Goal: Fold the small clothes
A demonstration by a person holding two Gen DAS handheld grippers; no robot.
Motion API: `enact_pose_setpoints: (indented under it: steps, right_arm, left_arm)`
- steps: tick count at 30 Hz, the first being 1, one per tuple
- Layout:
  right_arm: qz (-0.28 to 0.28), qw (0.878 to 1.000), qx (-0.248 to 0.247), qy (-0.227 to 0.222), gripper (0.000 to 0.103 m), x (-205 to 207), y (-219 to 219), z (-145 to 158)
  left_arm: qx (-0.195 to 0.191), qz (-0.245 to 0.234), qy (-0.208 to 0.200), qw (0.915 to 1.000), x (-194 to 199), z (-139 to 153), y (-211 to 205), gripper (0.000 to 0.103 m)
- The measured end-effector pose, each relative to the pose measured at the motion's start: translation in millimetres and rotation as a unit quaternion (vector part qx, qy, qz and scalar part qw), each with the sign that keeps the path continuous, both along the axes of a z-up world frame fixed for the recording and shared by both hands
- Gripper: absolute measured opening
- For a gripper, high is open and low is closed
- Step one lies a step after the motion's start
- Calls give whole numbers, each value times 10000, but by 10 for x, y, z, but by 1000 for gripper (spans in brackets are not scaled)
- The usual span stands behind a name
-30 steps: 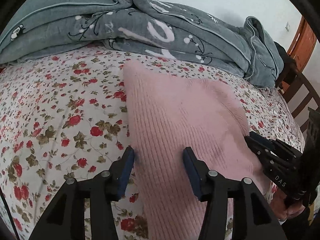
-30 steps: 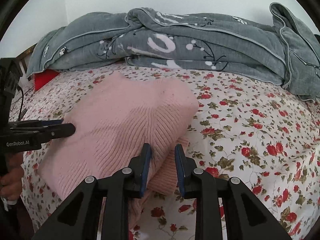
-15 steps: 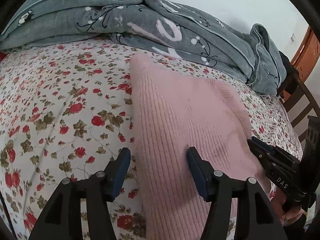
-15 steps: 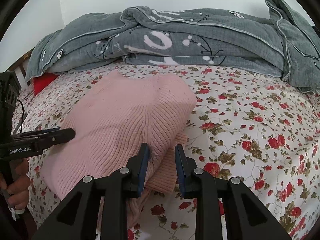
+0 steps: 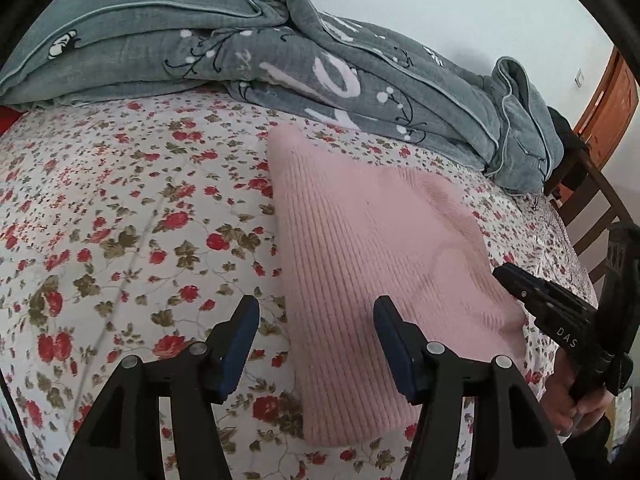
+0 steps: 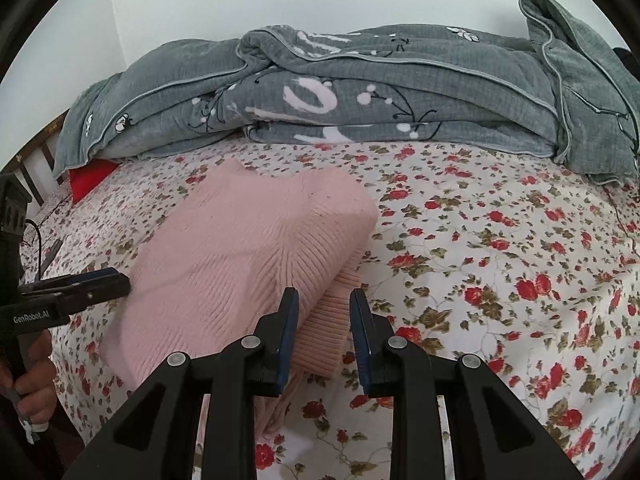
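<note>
The left tool [image 5: 316, 346] has lifted off the sweater [image 5: 372, 256], jaws apart and empty; right tool [image 6: 324, 330], apart too, should press the near hem flat.

Matte black plastic left gripper [image 5: 316, 344] with dark blue pads [image 5: 240, 344], silver screws behind them, right gripper [image 6: 324, 332] alike, white "GenRobot.AI" lettering

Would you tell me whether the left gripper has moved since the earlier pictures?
Yes. The left gripper has backed off and risen: more of the pink sweater's near edge shows against the floral sheet.
</note>
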State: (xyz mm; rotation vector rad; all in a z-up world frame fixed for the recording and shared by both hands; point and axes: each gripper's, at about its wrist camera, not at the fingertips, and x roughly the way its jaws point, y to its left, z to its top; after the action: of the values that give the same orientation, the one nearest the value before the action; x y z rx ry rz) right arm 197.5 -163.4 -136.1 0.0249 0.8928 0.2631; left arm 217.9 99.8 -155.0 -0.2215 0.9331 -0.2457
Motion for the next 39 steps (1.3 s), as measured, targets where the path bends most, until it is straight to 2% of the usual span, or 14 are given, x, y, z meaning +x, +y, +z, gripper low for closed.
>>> enact_pose_setpoints:
  steps: [10,17,20,22,24,25,26,30,33,37,39]
  right_arm:
    - [-31,9998,-5,-174,25,63,-69,153]
    - [-144,9996,68,-237,25,373,-94,181]
    - [-172,9993,212,-262,25,543,-95,185]
    - [-124,9991,264,-312,25,641,-57,186]
    - [-24,9990,271,-358,23,748,17,168]
    - [69,9988,283,-384,15,808,69,139]
    - [166,9987,294,-375,11,859,109,101]
    - [289,9994,91,-147,11,1053,215,-157]
    - [225,9994,-165,222,10,1144,222,-441]
    - [153,9993,-151,304,10,1168,181,-540]
    - [152,9993,-107,335,10,1186,168,-535]
  left_arm:
    - [106,53,-222,9997,139,199,99,58]
    - [111,136,-108,9998,540,224,106,56]
    - [224,83,-178,9996,713,235,38,56]
    - [146,7,-207,9997,864,262,-19,56]
    - [0,-211,-185,9996,1069,271,-109,49]
    - [-21,-350,-136,9993,1164,255,-168,38]
    - [-21,-476,-78,9988,1266,226,-231,33]
    - [273,-512,60,9983,1592,-33,-368,33]
    - [391,-542,159,9976,1646,-279,-401,31]
    - [790,-700,-67,9944,1548,-344,-490,32]
    - [771,-723,-57,9944,1560,-299,-489,32]
